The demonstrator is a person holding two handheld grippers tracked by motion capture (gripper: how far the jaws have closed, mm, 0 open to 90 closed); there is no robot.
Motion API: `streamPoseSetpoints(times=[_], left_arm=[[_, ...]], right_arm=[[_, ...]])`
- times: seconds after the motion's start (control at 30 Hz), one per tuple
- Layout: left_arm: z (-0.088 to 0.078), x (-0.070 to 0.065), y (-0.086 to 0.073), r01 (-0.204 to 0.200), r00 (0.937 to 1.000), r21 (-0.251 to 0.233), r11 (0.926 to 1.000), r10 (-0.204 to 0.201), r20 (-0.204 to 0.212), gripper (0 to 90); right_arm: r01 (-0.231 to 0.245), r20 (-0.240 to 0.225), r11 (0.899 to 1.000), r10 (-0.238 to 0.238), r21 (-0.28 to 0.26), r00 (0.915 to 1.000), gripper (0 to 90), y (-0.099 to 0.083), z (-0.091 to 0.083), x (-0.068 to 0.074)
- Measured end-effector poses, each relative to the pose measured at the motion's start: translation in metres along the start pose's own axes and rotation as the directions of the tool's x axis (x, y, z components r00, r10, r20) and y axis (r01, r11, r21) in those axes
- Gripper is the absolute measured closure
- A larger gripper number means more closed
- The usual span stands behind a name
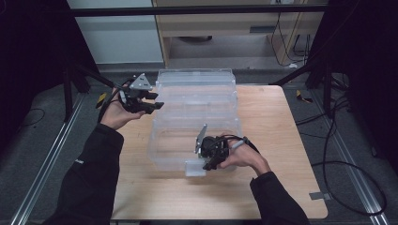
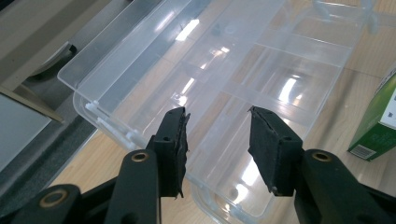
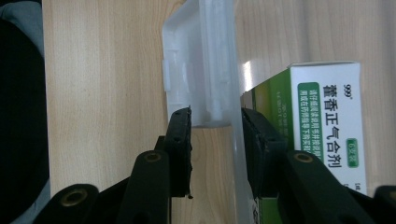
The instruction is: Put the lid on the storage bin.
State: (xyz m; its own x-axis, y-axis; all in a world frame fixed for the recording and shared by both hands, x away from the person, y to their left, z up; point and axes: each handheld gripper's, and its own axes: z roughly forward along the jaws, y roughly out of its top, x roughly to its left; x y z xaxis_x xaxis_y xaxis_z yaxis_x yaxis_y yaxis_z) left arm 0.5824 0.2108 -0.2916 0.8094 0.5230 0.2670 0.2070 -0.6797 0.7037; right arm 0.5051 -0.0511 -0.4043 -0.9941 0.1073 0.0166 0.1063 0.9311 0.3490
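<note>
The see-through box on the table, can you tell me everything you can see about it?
The clear plastic box is long, open and split by thin walls into compartments that look empty. Its lid lies folded back at the far end on small hinges. It rests flat on the wooden table. The right tongs straddle its near wall by a white latch. A green-and-white carton stands beside it.

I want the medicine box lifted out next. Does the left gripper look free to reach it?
Probably yes: the left gripper hangs open beside the clear organizer, lid open, but the right gripper crowds the green medicine box.
</note>
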Motion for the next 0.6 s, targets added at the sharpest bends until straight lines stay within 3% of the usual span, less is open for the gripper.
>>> streamPoseSetpoints(times=[0.6], left_arm=[[0.023,0.005,0.025,-0.084,0.996,0.048,0.9953,0.082,0.035,55.8]], right_arm=[[0.008,0.003,1.0,-0.008,-0.007,1.0,65.7,-0.001,0.0,0.0]])
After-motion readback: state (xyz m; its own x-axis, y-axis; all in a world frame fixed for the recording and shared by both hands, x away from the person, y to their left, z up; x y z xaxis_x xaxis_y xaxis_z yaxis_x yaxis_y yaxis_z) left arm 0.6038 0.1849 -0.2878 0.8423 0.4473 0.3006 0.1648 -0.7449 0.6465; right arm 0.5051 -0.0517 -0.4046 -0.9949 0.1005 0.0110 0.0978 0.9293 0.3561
